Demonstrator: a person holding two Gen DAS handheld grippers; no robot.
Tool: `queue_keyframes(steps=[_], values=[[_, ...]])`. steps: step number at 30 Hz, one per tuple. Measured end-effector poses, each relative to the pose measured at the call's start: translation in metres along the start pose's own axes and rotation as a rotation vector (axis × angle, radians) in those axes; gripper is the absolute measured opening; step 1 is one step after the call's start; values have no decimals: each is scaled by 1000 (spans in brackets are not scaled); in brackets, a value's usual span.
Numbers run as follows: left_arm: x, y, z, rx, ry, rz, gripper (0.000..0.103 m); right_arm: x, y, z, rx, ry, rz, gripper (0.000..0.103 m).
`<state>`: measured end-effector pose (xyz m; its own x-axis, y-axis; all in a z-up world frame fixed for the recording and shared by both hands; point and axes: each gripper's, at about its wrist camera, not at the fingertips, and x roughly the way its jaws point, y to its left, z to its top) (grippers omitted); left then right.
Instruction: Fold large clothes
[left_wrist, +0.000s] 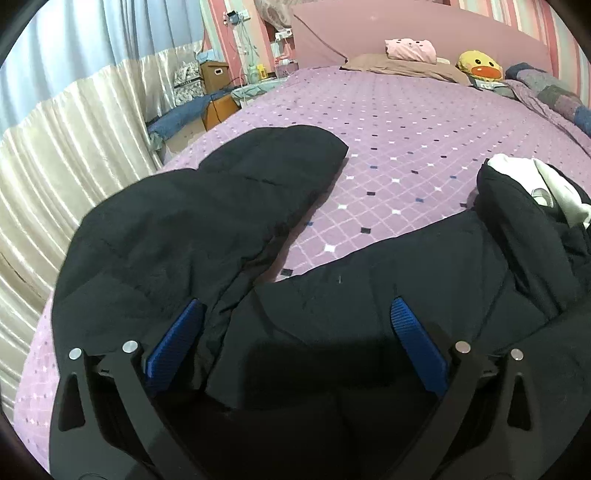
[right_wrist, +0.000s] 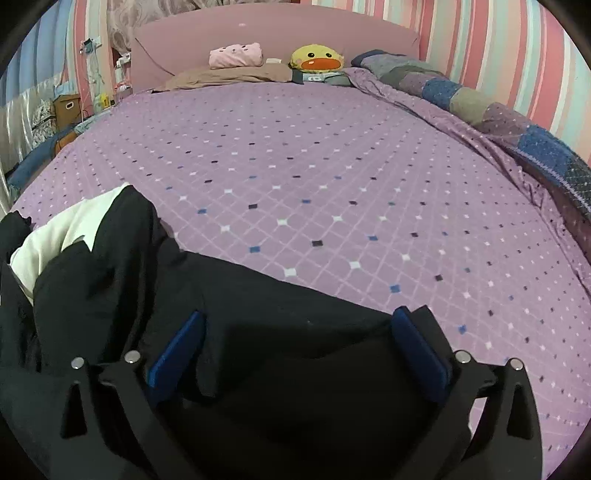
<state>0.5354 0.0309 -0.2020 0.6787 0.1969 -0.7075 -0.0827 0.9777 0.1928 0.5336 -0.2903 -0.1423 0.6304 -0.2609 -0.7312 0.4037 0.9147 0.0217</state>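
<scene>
A large black padded jacket (left_wrist: 332, 302) lies spread on the purple bed cover (left_wrist: 406, 140). One sleeve (left_wrist: 221, 199) stretches away to the upper left. Its white lining (left_wrist: 554, 192) shows at the right. My left gripper (left_wrist: 295, 317) is open, its blue pads (left_wrist: 177, 343) low over the jacket near the sleeve's root. In the right wrist view the jacket (right_wrist: 258, 314) fills the lower left, with the white lining (right_wrist: 62, 236) at the left. My right gripper (right_wrist: 299, 328) is open over the jacket's edge, with fabric between the pads (right_wrist: 421, 354).
The purple bed cover (right_wrist: 332, 166) stretches ahead to brown pillows (right_wrist: 229, 75), a pink cushion (right_wrist: 236, 55) and a yellow duck toy (right_wrist: 316, 59). A patchwork blanket (right_wrist: 498, 110) lies along the right edge. Curtains (left_wrist: 74, 129) and boxes (left_wrist: 214, 74) stand left of the bed.
</scene>
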Motion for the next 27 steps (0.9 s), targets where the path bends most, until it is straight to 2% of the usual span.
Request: queue_keyframes(steps=[4,6,7,9,11,13,14,16,18,22,27], values=[[10,-6,2,12,23,9,100,7,1,3,5,21,12,102],[11,-10,3,32,42,25,100,-1,4,5,-31,41,13,101],[10,-12,6,55,54,36,100,-9,5,6,-58,35,19,101],[3,-14,10,93,68,46,100,-43,4,4,-103,-30,56,101],[-13,-10,16,105,36,23,100,-70,0,-3,-143,-77,80,101],[-23,0,24,105,18,11,100,-83,-4,-10,-161,-82,101,101],[-21,7,31,103,42,-14,100,-88,-6,-15,-169,-79,114,101],[-7,15,41,108,112,-36,100,-92,-7,-21,-181,-78,110,101],[14,22,51,130,158,-9,100,-90,-5,-26,-206,-66,88,101],[38,30,66,187,160,58,100,-79,-3,-26,-231,-33,72,101],[71,18,70,283,200,83,100,-66,-2,-19,-235,12,96,101]])
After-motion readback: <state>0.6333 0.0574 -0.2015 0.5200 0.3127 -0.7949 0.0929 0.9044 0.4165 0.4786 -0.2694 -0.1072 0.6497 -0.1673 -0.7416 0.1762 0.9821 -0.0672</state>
